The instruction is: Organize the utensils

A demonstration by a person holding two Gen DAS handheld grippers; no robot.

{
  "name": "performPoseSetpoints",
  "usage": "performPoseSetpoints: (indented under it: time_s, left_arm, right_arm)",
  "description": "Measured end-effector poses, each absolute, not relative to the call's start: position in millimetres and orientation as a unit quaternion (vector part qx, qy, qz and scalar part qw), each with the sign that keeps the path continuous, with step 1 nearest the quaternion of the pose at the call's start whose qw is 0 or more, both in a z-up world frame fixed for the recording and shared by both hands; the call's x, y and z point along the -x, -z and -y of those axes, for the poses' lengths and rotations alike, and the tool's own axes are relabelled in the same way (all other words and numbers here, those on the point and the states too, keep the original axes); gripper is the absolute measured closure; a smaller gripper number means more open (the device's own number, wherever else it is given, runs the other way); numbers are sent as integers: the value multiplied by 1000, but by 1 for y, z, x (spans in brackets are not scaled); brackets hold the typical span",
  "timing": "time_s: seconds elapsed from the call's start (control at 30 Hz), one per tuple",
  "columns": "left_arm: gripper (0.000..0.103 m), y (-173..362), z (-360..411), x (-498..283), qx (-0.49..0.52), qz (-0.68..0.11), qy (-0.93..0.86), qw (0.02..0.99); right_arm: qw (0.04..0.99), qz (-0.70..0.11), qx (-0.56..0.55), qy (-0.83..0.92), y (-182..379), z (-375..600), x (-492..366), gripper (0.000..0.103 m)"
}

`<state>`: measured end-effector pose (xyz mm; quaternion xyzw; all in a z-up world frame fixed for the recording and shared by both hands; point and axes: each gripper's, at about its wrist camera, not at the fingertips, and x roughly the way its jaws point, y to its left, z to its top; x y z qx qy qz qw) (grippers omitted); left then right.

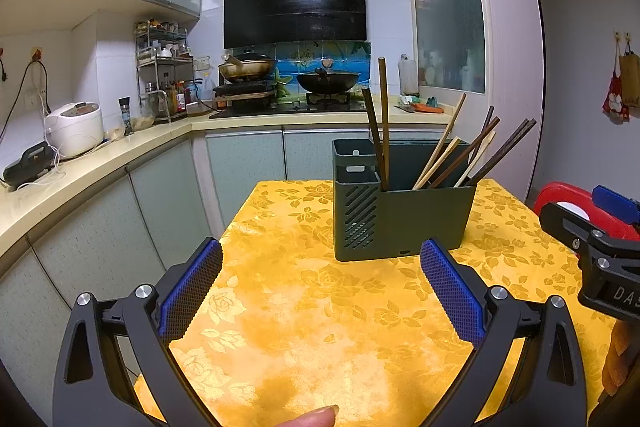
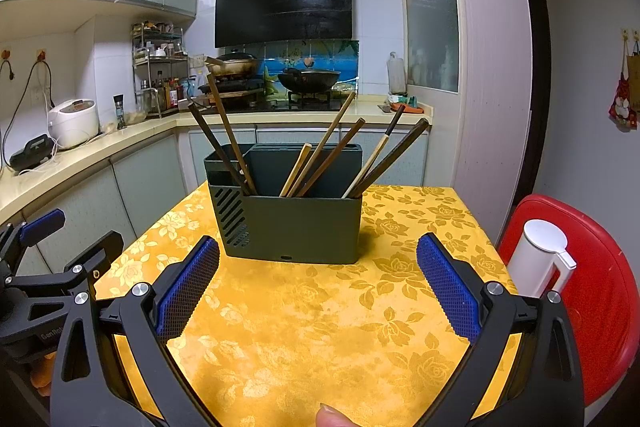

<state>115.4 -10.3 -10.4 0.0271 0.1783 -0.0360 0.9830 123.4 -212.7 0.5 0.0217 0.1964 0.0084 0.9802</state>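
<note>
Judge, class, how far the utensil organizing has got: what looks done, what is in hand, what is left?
Done: the chopsticks all stand in the dark green holder, and none lie loose on the yellow tablecloth. In hand: nothing; the left gripper and right gripper are both open and empty, short of the holder. Left: possibly sorting the scattered, leaning sticks between compartments.

Both wrist views face holder (image 1: 404,211) (near).
</note>
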Motion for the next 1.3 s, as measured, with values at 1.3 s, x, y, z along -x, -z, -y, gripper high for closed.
performPoseSetpoints:
  time_s: [1.3]
  left_arm:
    - [7,24,10,-125,-31,-199,28,979]
  right_arm:
    - [978,-208,-22,-5,7,219,-125,7]
